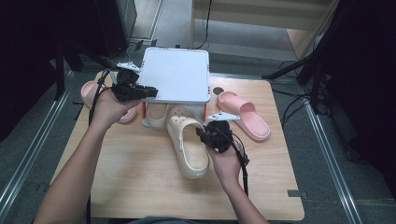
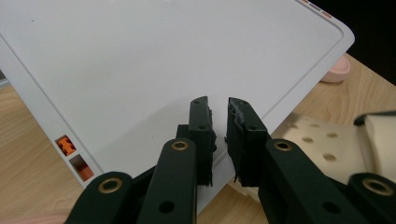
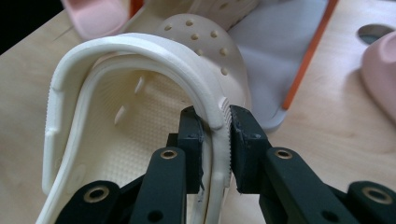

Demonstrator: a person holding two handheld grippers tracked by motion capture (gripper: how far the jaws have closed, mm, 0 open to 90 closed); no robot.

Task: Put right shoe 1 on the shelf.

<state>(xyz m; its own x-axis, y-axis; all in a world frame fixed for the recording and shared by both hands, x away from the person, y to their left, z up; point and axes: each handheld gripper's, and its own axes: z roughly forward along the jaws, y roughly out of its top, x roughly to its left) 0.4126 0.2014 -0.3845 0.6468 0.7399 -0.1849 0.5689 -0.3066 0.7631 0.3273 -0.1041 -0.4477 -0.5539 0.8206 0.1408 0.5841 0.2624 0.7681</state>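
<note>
Cream foam is what our right tongs (image 3: 215, 140) have got: the jaws are clamped on the side wall and heel strap of the cream clog (image 1: 188, 142), one jaw inside the shoe, the other outside. In the right gripper view the ribbed edge sits squeezed between the pads. From the high view, the right tongs (image 1: 201, 134) bite the clog on its right flank, about midway along.

Now the lie of it: the clog rests on the wooden table (image 1: 140, 186), long axis running away from us and tipped a little to the left, perforated toe tucked in at the foot of the white rack (image 1: 175, 74), open heel pointing back toward us and slightly right.

Over on the other side, our left tongs (image 2: 219, 130) hover over the rack's flat white top near its edge, jaws nearly closed with just a narrow gap and nothing between them. In the high view the left tongs (image 1: 152, 92) sit at the rack's left front corner.

A second cream shoe (image 1: 158, 114) is parked under the rack. One pink slide (image 1: 243, 114) lies to the right, toe away and to the left; another pink slide (image 1: 91, 93) peeks out behind our left hand (image 1: 108, 108).
</note>
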